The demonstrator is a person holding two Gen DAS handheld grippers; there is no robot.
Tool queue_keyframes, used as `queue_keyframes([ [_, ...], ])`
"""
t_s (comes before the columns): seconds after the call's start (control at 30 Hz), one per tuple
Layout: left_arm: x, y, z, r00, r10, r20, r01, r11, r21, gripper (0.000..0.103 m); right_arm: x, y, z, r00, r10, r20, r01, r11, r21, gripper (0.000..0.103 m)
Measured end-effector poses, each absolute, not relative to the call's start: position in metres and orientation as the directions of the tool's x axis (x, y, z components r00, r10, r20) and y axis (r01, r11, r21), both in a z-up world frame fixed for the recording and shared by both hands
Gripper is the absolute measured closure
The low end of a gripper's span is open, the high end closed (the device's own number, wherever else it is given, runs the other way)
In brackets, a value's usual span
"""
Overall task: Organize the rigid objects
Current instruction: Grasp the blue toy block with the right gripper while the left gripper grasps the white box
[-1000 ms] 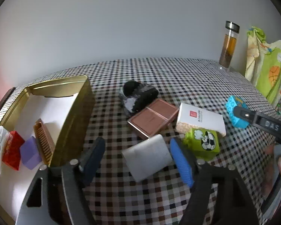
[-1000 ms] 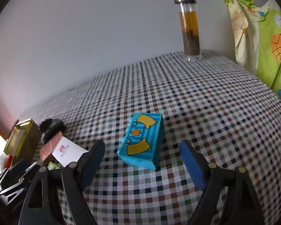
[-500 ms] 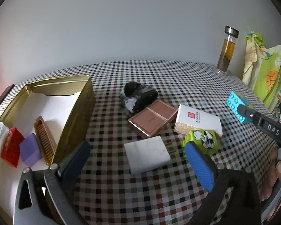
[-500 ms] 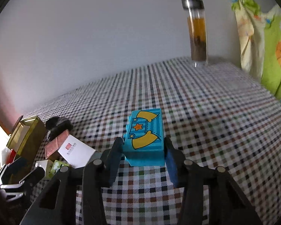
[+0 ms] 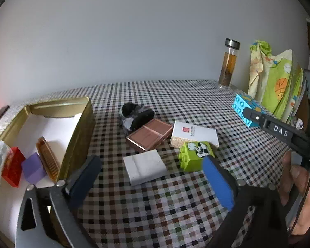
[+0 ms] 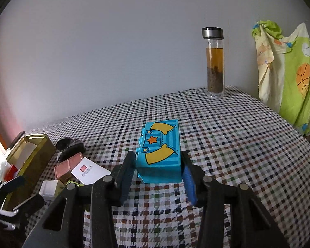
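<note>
Two grippers were at work over the checked tablecloth (image 5: 175, 95). The right gripper (image 6: 158, 171) had its pads pressed on both sides of a blue toy brick (image 6: 160, 157) printed with yellow sleeves and an orange star, and the brick appeared lifted clear of the cloth; its jaws had closed onto the brick within the last second. The left gripper (image 5: 150, 181) stood wide with nothing between its fingers, having just been opening, and hung above a white flat box (image 5: 144, 168) that lay on the cloth. Just beside that box sat a green toy brick (image 5: 194, 155) with a football print, touching a white carton (image 5: 193, 135) with a red mark. A brown flat case (image 5: 149, 137) lay next to the carton, with a black and grey bundle (image 5: 136, 116) behind it. At the left a gold tin (image 5: 78, 128) stood open, holding a red block (image 5: 12, 170), a purple cube (image 5: 33, 170), a brown comb (image 5: 48, 161) and a clear packet at its edge. A glass bottle (image 6: 215, 62) of amber liquid stood upright at the far corner, near a hanging patterned cloth (image 6: 287, 72). A hand (image 5: 303, 188) gripped the right gripper's handle at the left camera's right edge.
</note>
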State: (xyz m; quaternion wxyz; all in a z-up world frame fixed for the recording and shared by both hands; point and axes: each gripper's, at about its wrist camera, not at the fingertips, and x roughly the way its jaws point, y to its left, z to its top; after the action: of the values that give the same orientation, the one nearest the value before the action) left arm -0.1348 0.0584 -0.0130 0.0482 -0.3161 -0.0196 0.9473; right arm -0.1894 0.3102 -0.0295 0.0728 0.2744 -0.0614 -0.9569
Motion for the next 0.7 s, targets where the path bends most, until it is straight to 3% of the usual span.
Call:
queue_keyframes([
  [0.13,-0.135,0.067,-0.015,-0.783,0.101,-0.614,-0.094,-0.995,-0.044,0.006,-0.188,0.311,-0.030,-0.841,-0.178,-0.512,0.108,-0.980,0.164,0.057],
  [0.3,-0.151,0.064,-0.027,-0.713,0.096,-0.695,-0.074,-0.995,-0.061,0.031,-0.189,0.312,-0.032,-0.839,-0.181,-0.513,0.107,-0.980,0.170,0.057],
  [0.5,-0.167,0.045,-0.044,-0.641,0.154,-0.752,-0.009,-0.981,-0.193,0.031,-0.188,0.312,-0.033,-0.836,-0.186,-0.516,0.111,-0.979,0.173,0.056],
  [0.63,-0.171,0.048,-0.044,-0.643,0.134,-0.754,0.004,-0.984,-0.178,0.031,-0.189,0.310,-0.033,-0.833,-0.183,-0.522,0.110,-0.980,0.167,0.057],
  [0.7,-0.171,0.053,-0.044,-0.640,0.125,-0.758,-0.003,-0.987,-0.160,0.042,-0.189,0.310,-0.034,-0.833,-0.182,-0.523,0.110,-0.980,0.165,0.057],
])
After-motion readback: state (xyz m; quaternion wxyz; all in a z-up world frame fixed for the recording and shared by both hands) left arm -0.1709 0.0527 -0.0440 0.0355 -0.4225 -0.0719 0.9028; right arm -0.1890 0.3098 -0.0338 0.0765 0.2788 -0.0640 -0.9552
